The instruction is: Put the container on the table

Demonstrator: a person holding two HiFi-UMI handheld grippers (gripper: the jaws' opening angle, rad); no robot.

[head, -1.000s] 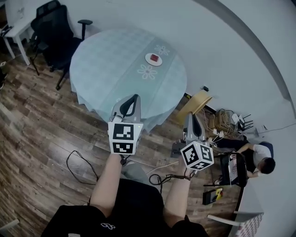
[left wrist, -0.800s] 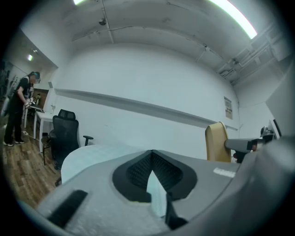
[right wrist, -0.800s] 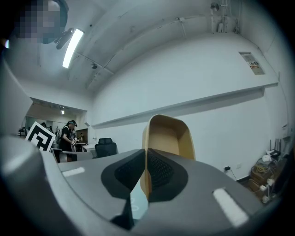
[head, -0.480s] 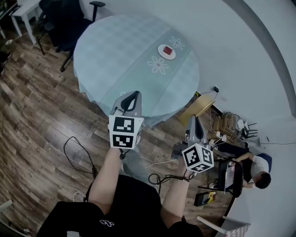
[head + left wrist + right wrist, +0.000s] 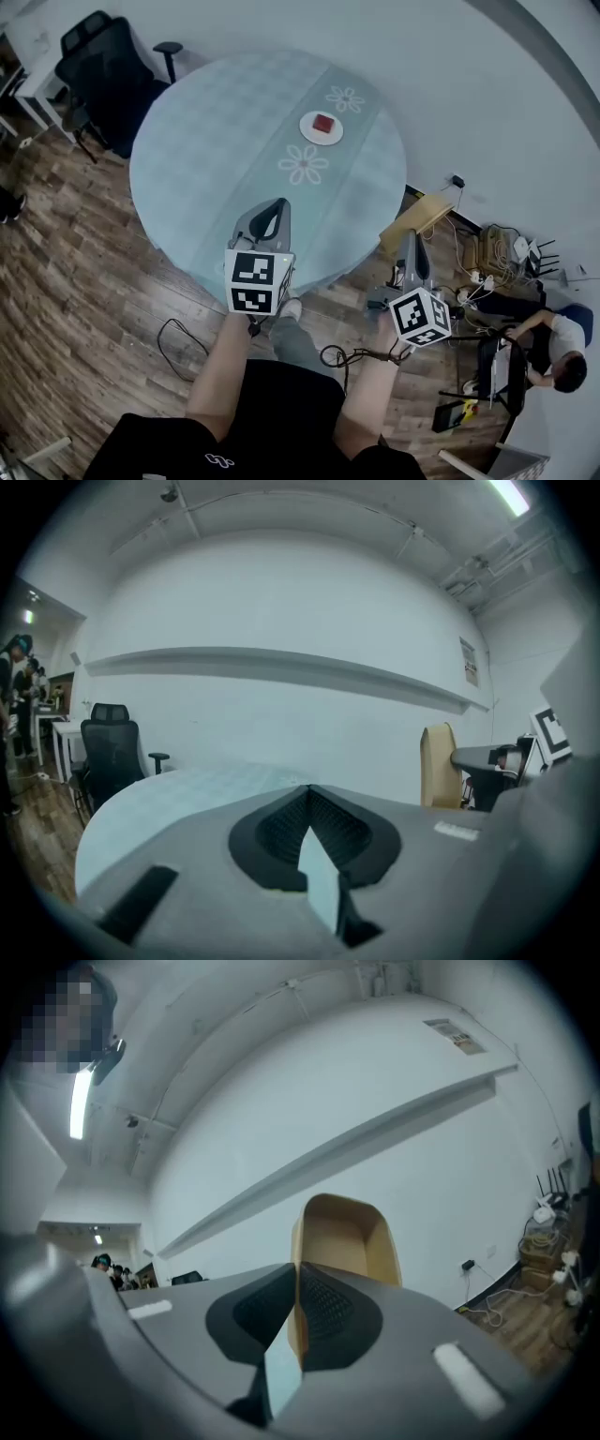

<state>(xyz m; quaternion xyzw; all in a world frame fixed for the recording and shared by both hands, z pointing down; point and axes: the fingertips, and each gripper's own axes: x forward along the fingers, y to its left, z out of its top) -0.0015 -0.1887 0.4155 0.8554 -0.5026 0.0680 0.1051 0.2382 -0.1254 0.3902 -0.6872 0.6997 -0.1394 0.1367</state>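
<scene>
Hovering the left gripper [image 5: 279, 201] over the near edge of the round table [image 5: 197, 141], jaws pressing together on nothing. Holding the right gripper [image 5: 410, 235] beyond the rim, over wood floor [image 5: 84, 281], jaws likewise meeting empty, pointing at a tan curved shell [image 5: 417, 214]. Standing well apart from the white, red-centred container [image 5: 322, 127] sitting far across the table.

A black swivel office chair [image 5: 103, 80] stands on the dark wood-plank floor [image 5: 66, 281] at the upper left, and a thin black cable [image 5: 183, 342] loops over the planks lower down. At the right, a tan curved chair shell [image 5: 417, 220] leans by the white wall, near a tangle of cords and power strips [image 5: 502, 258] and a seated person [image 5: 562, 337].
</scene>
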